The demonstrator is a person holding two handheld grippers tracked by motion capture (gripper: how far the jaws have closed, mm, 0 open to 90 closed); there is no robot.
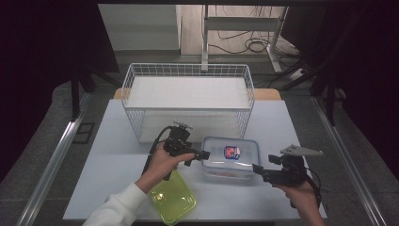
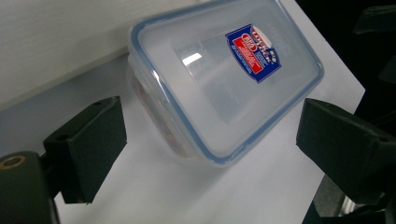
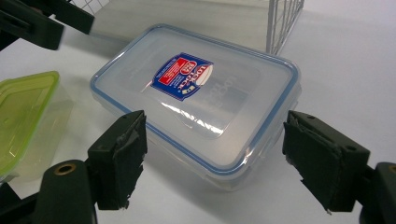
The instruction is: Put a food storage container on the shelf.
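- White desk [image 1: 108, 155] carries a wire basket [image 1: 188, 99] at the back.
- Clear container [image 1: 230, 157] sits before the basket, between both tools.
- Left tool [image 1: 200, 154] and right tool [image 1: 258, 169] gape apart; uneven closing could skid it into the green container [image 1: 173, 200].

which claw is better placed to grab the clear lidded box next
Right, probably. The right claw is open with the clear box's near end centred between its jaws. The left claw, also open, frames only a corner, with the box lying diagonal to it.
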